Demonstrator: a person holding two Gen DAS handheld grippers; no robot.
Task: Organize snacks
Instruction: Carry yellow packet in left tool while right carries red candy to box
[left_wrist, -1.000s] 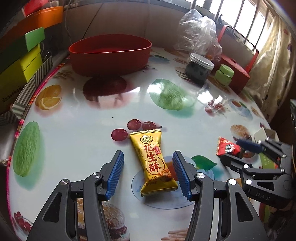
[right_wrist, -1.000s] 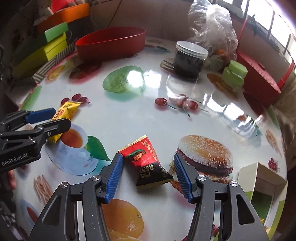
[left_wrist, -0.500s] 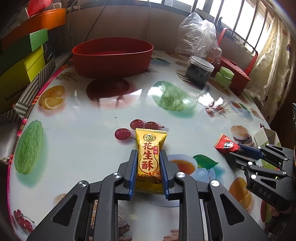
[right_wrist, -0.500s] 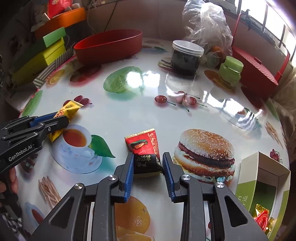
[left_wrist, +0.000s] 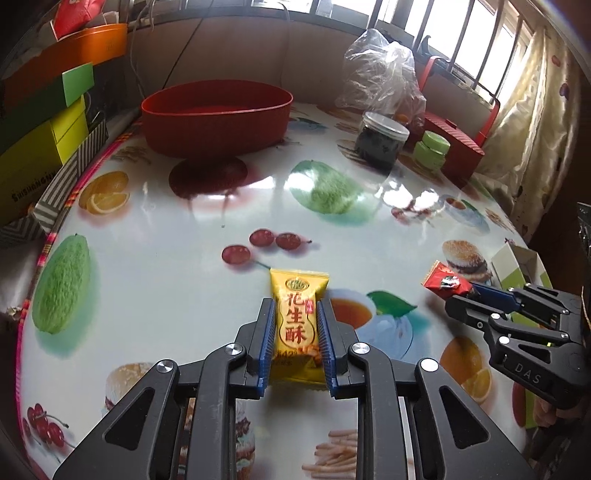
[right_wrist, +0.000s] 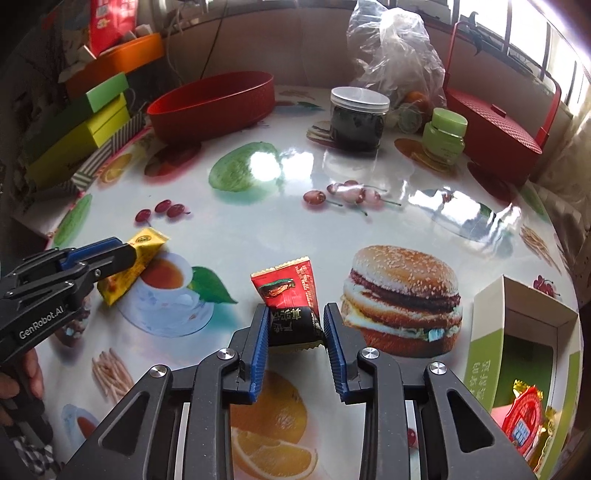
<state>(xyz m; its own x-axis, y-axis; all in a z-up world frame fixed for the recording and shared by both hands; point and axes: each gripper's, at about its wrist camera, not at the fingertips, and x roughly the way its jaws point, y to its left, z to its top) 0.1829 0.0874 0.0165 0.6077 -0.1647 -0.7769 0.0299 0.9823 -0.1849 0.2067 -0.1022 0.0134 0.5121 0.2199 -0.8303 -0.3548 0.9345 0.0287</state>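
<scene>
My left gripper (left_wrist: 296, 317) is shut on a yellow peanut-candy packet (left_wrist: 297, 317) and holds it just above the printed tabletop; the left gripper (right_wrist: 122, 254) and the yellow packet (right_wrist: 142, 251) also show at the left of the right wrist view. My right gripper (right_wrist: 295, 321) is shut on a red-and-black snack packet (right_wrist: 290, 299); the right gripper (left_wrist: 469, 295) and the red packet (left_wrist: 445, 282) also show at the right of the left wrist view. A red oval basin (left_wrist: 216, 116) stands at the back of the table.
A dark jar with a white lid (right_wrist: 358, 118), a small green jar (right_wrist: 443, 136), a red basket (right_wrist: 495, 133) and a plastic bag (right_wrist: 395, 48) stand at the back right. Stacked green and yellow boxes (left_wrist: 40, 136) line the left. An open green-and-white box (right_wrist: 524, 339) with snacks sits near right.
Both grippers closed from wide open onto their packets, then lifted them slightly and drew back. The yellow packet now stands straight between the left fingers.
</scene>
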